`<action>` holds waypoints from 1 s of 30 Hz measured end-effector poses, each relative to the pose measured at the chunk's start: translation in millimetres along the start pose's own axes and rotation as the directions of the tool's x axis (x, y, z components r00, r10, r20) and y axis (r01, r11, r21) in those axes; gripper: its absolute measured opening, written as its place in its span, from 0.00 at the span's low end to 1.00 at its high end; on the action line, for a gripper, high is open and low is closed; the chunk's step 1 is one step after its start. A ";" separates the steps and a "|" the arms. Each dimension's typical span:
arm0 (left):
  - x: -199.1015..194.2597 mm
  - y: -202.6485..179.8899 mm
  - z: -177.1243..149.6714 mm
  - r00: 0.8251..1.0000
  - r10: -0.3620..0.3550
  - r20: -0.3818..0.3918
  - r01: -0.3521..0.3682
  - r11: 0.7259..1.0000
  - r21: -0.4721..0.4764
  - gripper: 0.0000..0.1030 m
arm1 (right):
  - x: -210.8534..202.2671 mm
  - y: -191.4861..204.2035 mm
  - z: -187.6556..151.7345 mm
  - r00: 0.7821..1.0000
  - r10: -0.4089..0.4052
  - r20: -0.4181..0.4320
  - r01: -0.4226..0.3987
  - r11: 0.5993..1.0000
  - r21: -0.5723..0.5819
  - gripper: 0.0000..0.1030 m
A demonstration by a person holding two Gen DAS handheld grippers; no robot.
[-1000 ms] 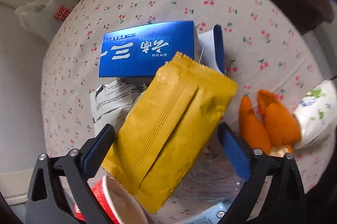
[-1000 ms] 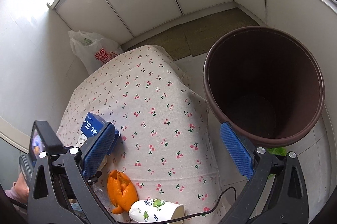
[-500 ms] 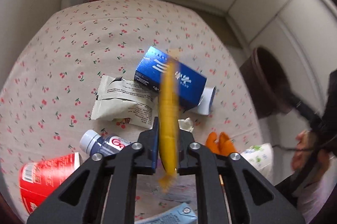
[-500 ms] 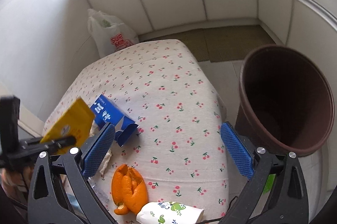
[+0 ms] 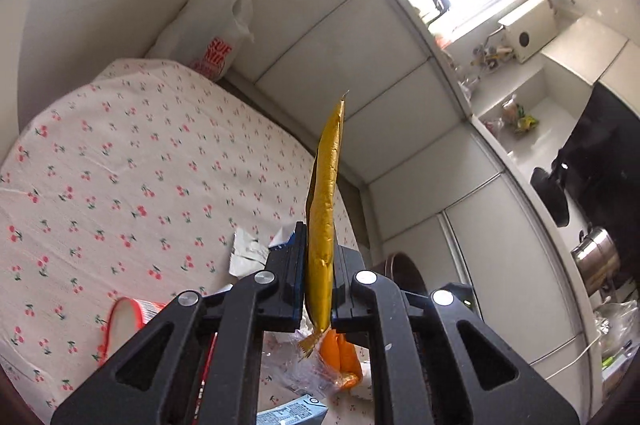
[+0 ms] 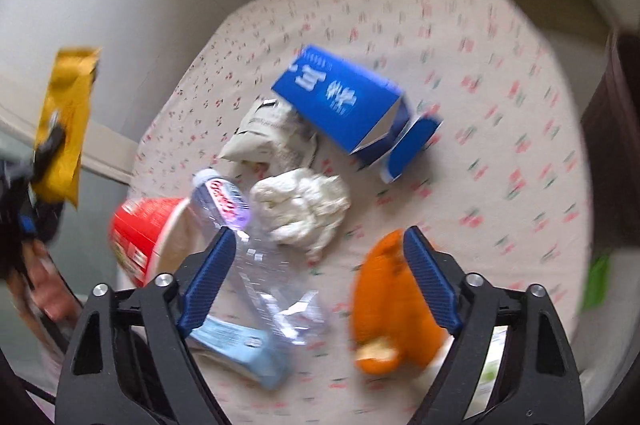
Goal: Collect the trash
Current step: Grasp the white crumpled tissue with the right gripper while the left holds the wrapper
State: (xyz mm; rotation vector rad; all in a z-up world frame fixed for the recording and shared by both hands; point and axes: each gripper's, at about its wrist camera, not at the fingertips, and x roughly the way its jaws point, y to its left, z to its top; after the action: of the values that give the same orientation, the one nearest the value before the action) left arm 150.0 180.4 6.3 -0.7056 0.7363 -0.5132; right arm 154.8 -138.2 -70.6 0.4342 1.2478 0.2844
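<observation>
L gripper (image 5: 318, 281) was clamped tight on the yellow snack wrapper (image 5: 326, 209), held edge-on w/ long axis running up and away from the jaws, far tip toward the cabinet doors (image 5: 360, 65), short tail below the pads, lifted clear of the cherry-print tablecloth (image 5: 100, 161). R gripper (image 6: 316, 279) was wide open w/ nothing between the pads, hovering over the litter: clear plastic bottle (image 6: 244, 237) by its L pad, orange peel (image 6: 390, 305) by its R pad, crumpled tissue (image 6: 302, 211) just ahead, blue carton (image 6: 344, 105) beyond. Red cup (image 6: 144, 237) lay near the table's L edge; brown bin (image 5: 400, 273) sat just off the far edge; bare cloth lay beyond the carton. R view was motion-blurred.
</observation>
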 end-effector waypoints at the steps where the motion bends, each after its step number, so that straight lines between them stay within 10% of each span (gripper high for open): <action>1: -6.3 1.0 3.2 1.000 -0.004 0.018 0.004 1.000 0.005 0.08 | 5.0 -1.2 2.1 1.000 0.018 -0.018 -0.017 0.999 0.047 0.75; 13: -41.8 12.8 11.7 0.994 -0.074 0.074 0.076 0.997 -0.019 0.08 | 67.7 26.9 13.4 0.979 -0.182 -0.092 0.192 0.975 0.110 0.64; 15: -45.0 15.0 12.7 0.994 -0.073 0.083 0.075 0.997 -0.023 0.08 | 68.5 28.3 13.4 0.980 -0.193 -0.056 0.198 0.975 0.103 0.44; 21: -37.5 20.5 7.8 0.997 -0.049 0.061 0.051 0.998 -0.038 0.08 | 61.9 35.3 17.3 0.993 -0.116 0.004 0.115 0.991 0.066 0.10; 30: -30.3 28.5 4.5 0.997 -0.050 0.053 0.055 0.995 -0.082 0.08 | 20.0 29.8 13.5 0.996 0.014 0.093 -0.016 0.999 0.027 0.09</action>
State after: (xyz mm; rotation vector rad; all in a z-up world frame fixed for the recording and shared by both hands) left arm 139.0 220.4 0.7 -0.8153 0.6957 -0.5126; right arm 174.4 -105.3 -70.3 0.4758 1.1594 0.2569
